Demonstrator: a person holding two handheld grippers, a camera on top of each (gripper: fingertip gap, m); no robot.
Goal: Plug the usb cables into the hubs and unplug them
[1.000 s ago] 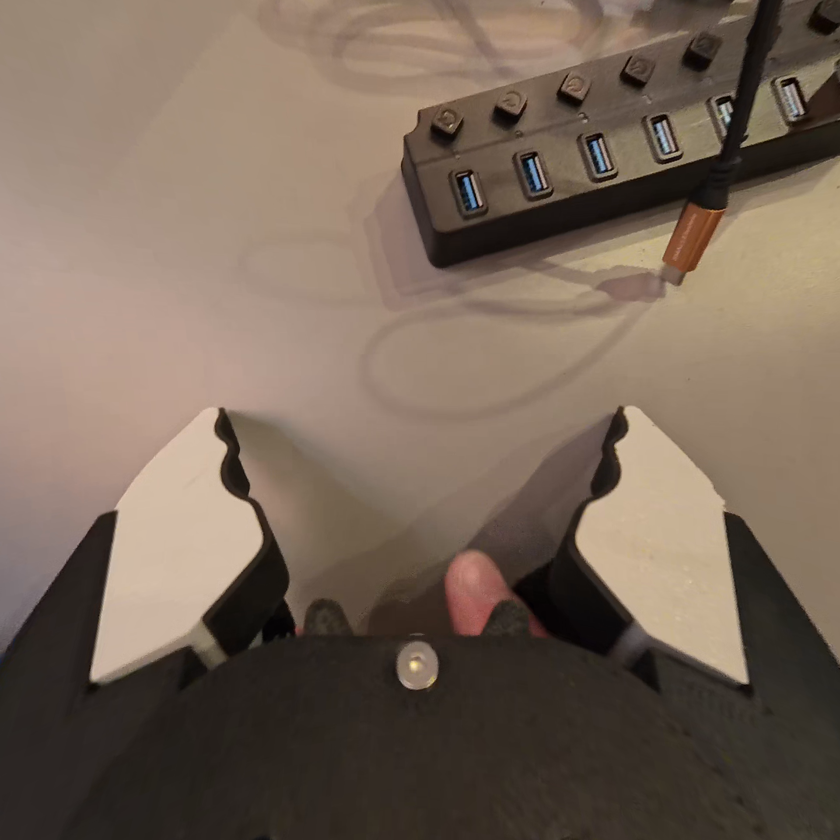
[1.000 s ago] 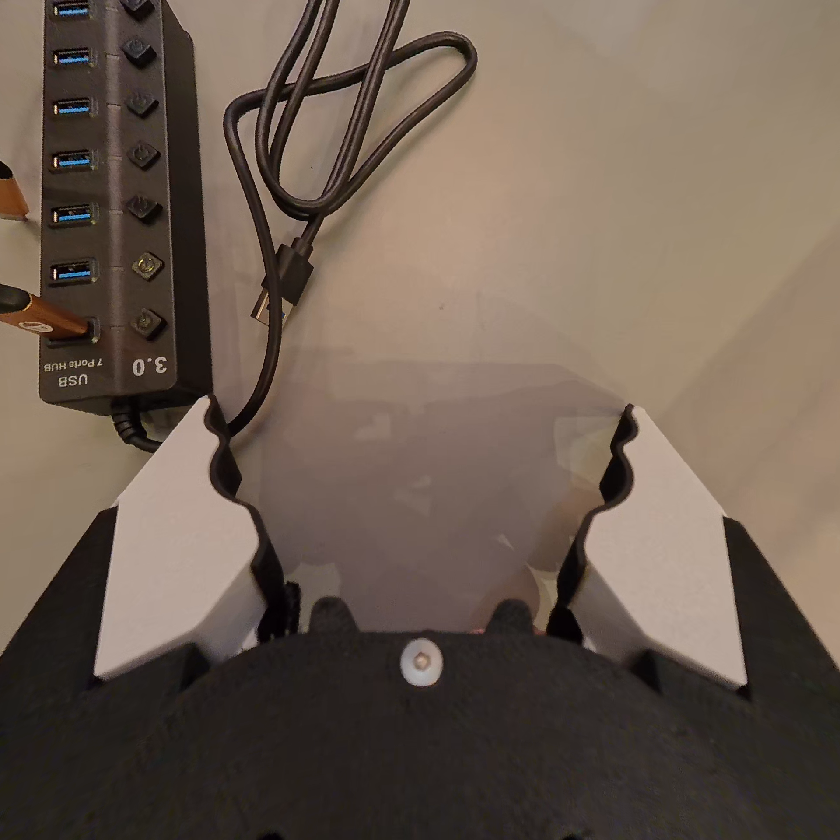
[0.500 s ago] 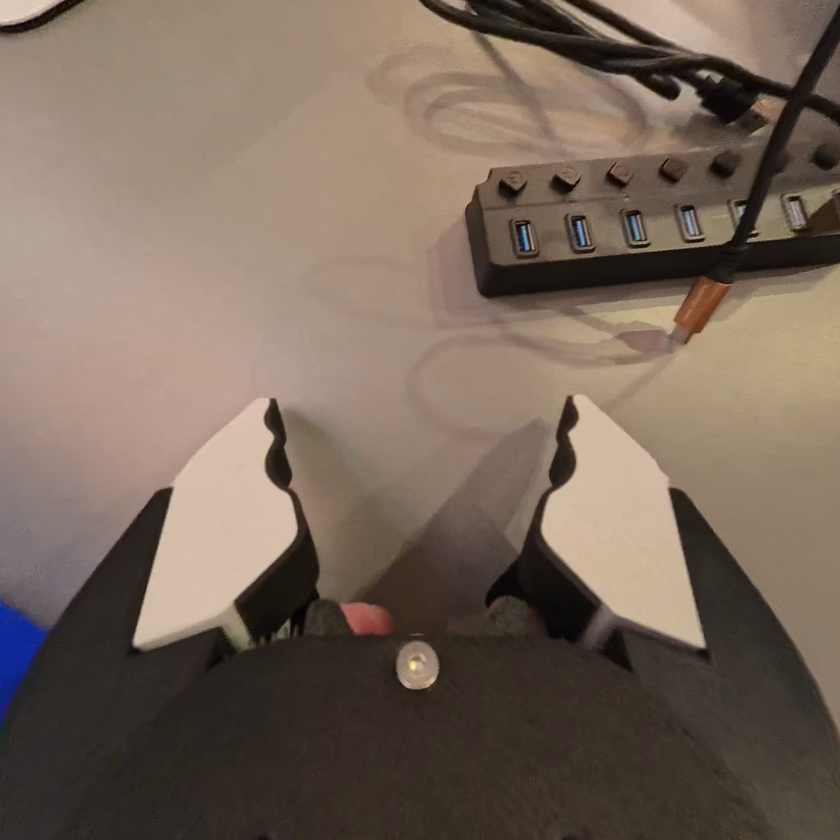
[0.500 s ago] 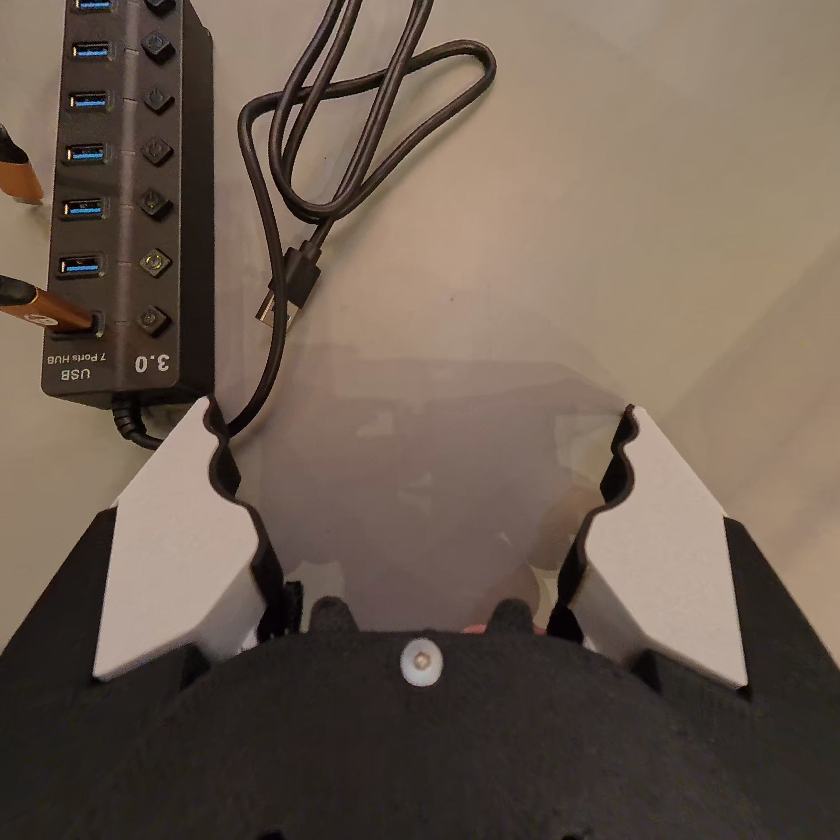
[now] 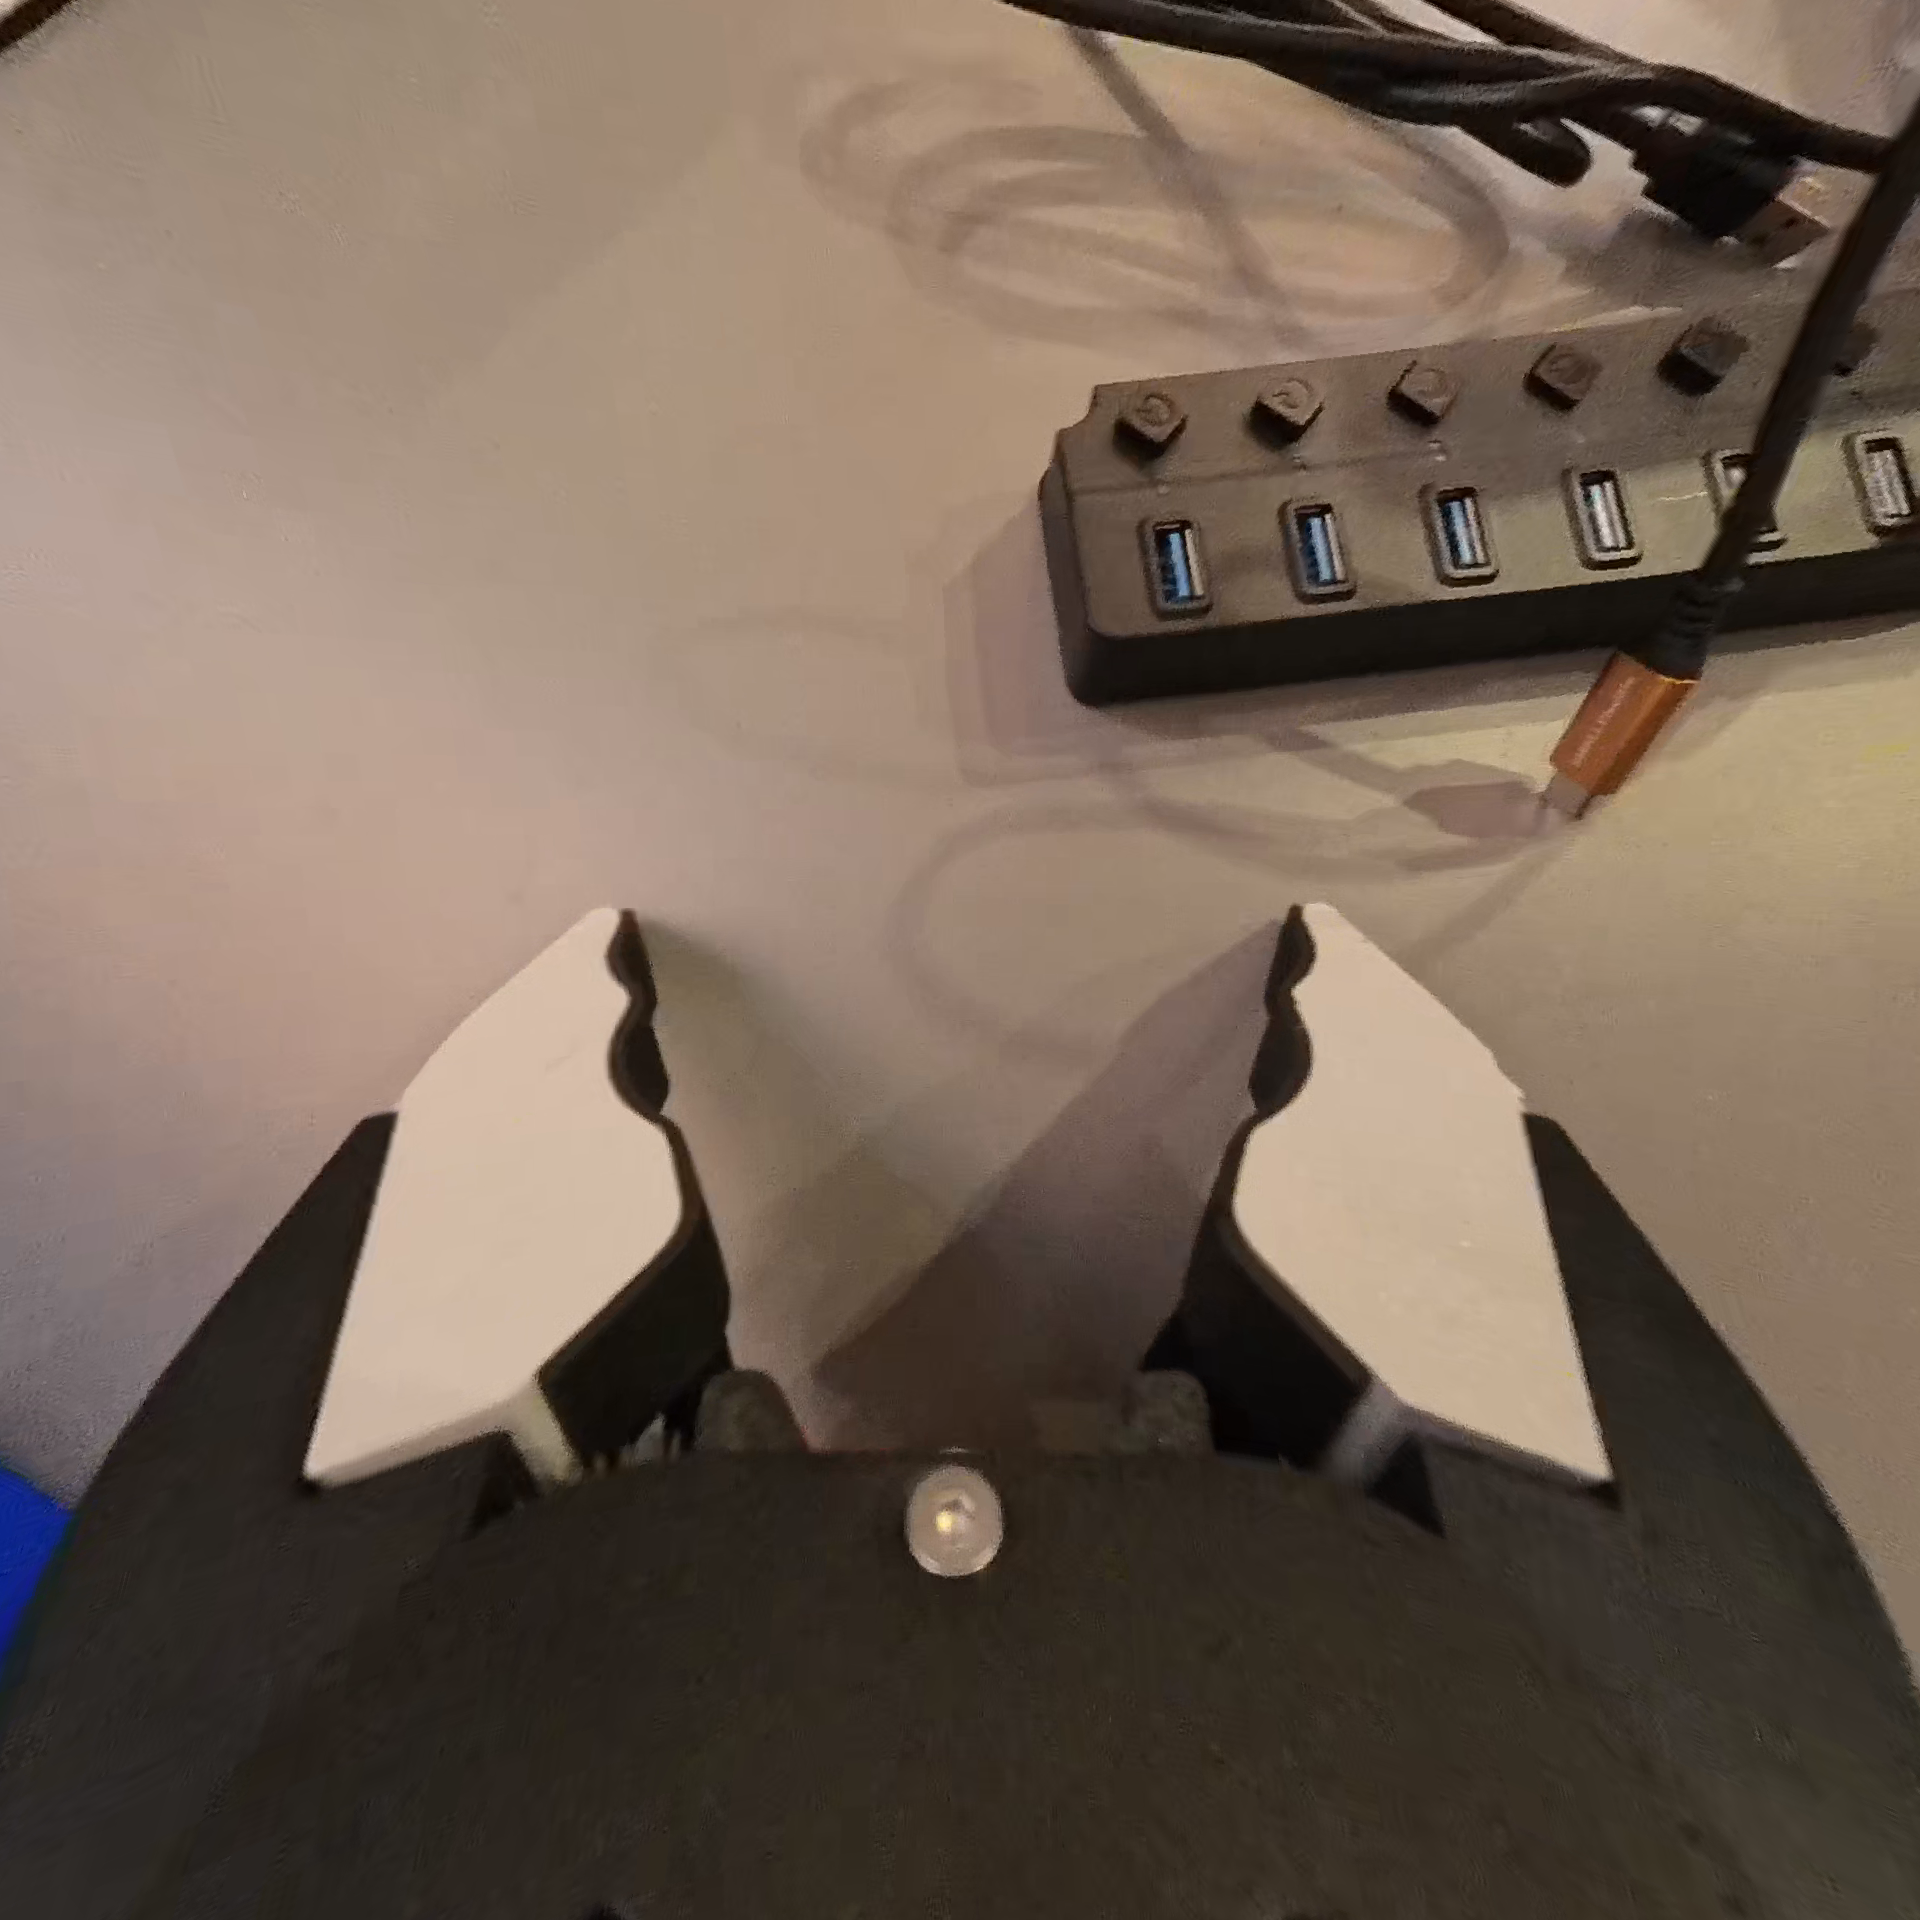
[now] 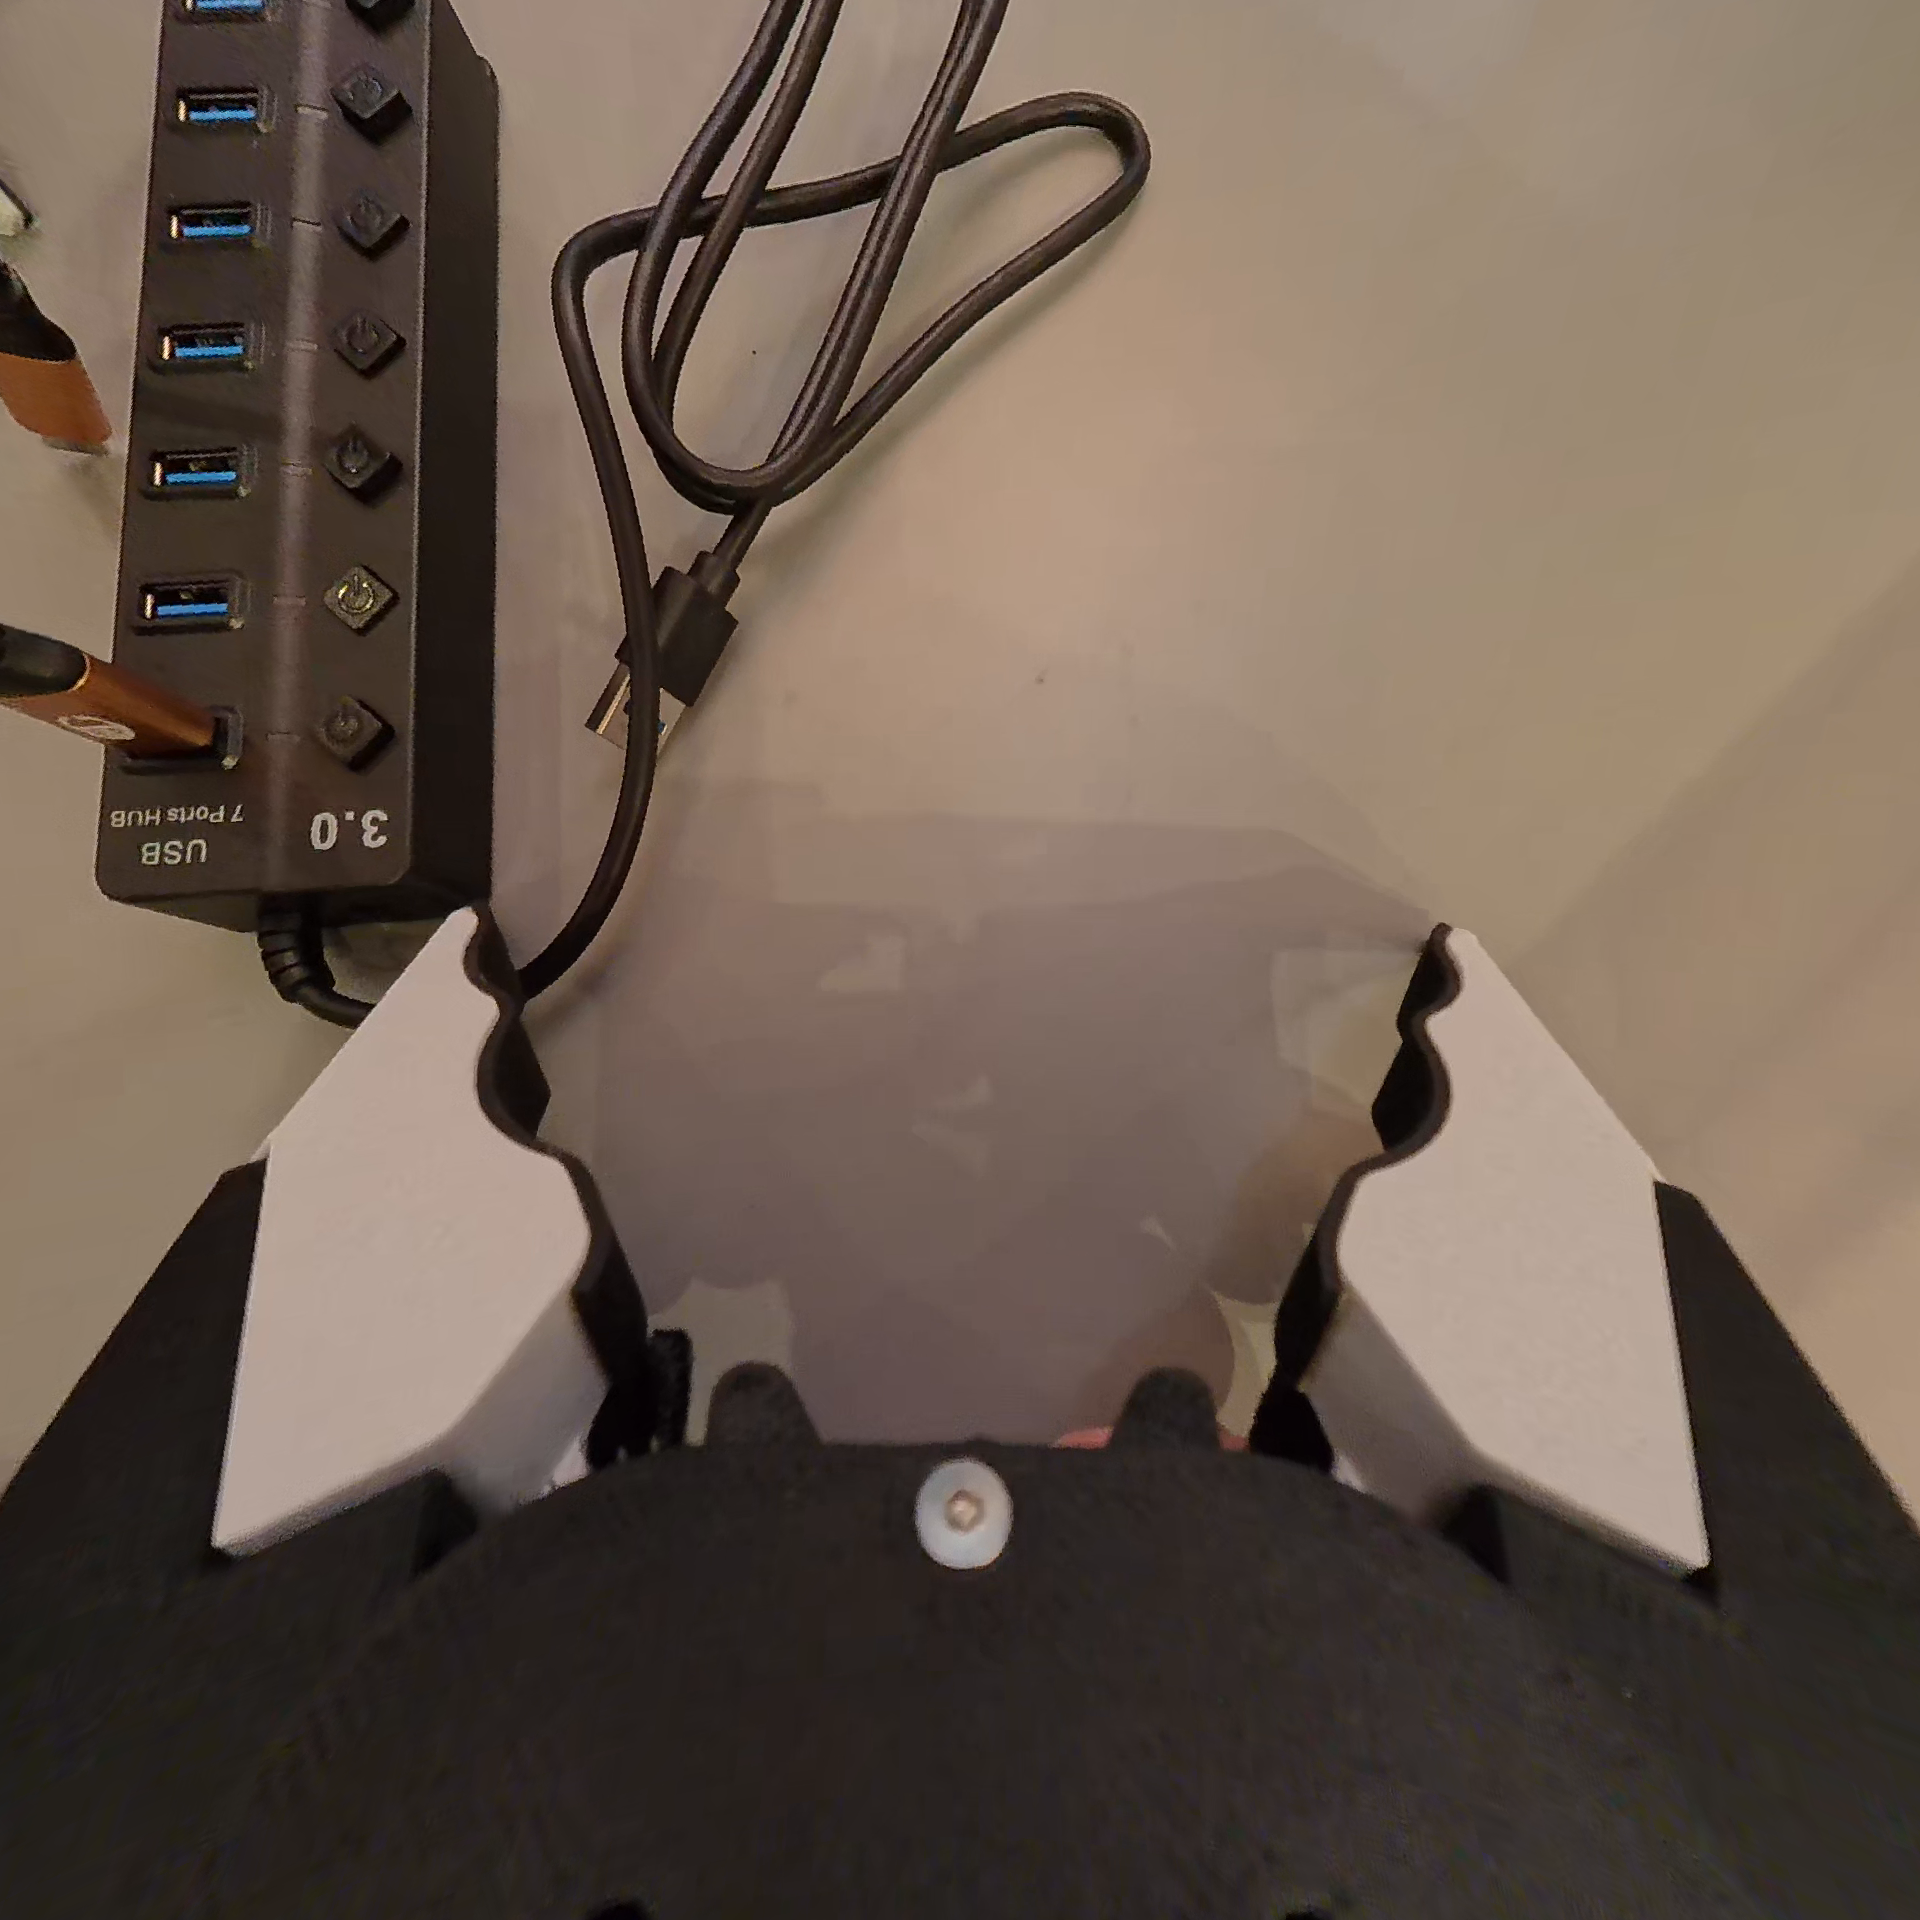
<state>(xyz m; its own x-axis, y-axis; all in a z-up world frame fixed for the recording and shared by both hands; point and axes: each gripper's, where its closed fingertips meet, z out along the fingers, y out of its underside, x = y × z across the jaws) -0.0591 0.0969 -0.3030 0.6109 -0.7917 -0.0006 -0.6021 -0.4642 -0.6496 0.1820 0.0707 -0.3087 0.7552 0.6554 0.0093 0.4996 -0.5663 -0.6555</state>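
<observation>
Bare tabletop (image 5: 416, 520) is being left wide open ahead of the left gripper (image 5: 956, 914), whose jaws are being held apart with nothing between them. Up to its right, the black hub (image 5: 1299, 613) is lying with its near end free; a copper-shelled plug (image 5: 1621, 727) is being dangled just beside its front edge, tip at the table. The right gripper (image 6: 961, 930) is likewise being held released and empty, its left fingertip close to the hub's (image 6: 301, 468) cabled end. A second copper plug (image 6: 145, 712) is seated in the last port, and a loose black cable (image 6: 665, 634) is lying beside the hub.
</observation>
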